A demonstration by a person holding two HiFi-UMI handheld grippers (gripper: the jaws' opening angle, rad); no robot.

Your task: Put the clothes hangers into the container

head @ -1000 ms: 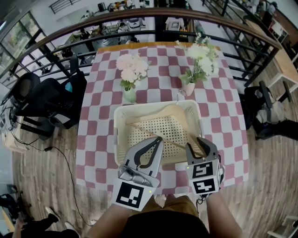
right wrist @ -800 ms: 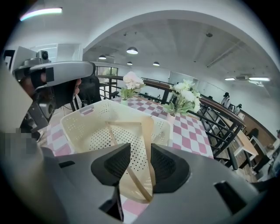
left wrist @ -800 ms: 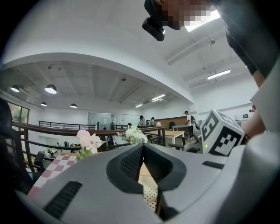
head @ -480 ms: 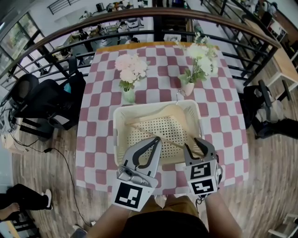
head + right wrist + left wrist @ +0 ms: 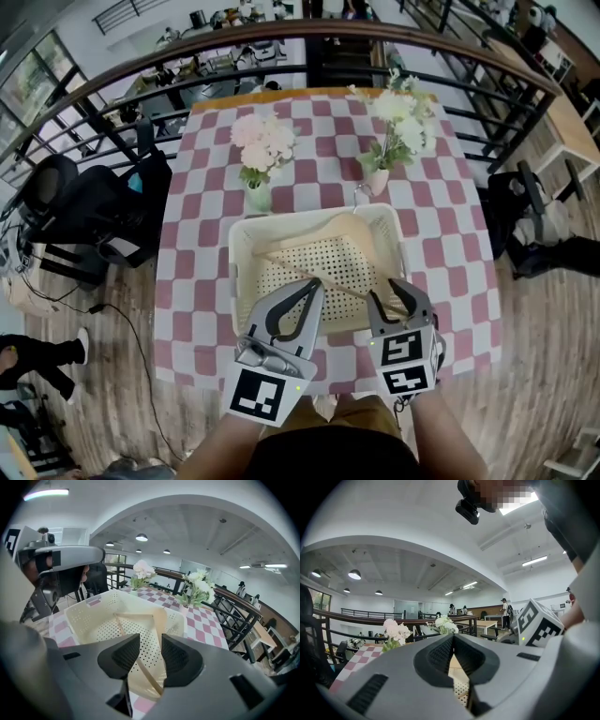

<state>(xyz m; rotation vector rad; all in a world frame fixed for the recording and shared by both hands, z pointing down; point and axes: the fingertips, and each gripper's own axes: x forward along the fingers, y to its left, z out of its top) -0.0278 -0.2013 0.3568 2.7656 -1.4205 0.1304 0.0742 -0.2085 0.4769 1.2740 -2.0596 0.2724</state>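
Observation:
A cream perforated basket (image 5: 242,272) stands on the checkered table. One pale wooden clothes hanger (image 5: 323,274) lies slantwise inside it, its metal hook (image 5: 359,193) poking over the far rim. My left gripper (image 5: 317,284) hovers over the basket's near left corner, its jaws closed tip to tip and empty. My right gripper (image 5: 394,292) hangs above the near right rim, open by a narrow gap with nothing in it. In the right gripper view the hanger (image 5: 140,619) and basket (image 5: 84,613) lie just beyond the jaws (image 5: 151,639). The left gripper view looks over the table past its shut tips (image 5: 453,637).
Two vases stand behind the basket: pink flowers (image 5: 261,150) at left, white flowers (image 5: 398,112) at right. The red-and-white table (image 5: 192,234) ends close to my body. A dark railing (image 5: 141,75) curves behind it. A black chair with bags (image 5: 84,206) sits left.
Both grippers have barely shifted, the right one a touch nearer and to the left. The hanger lies in the basket as before.

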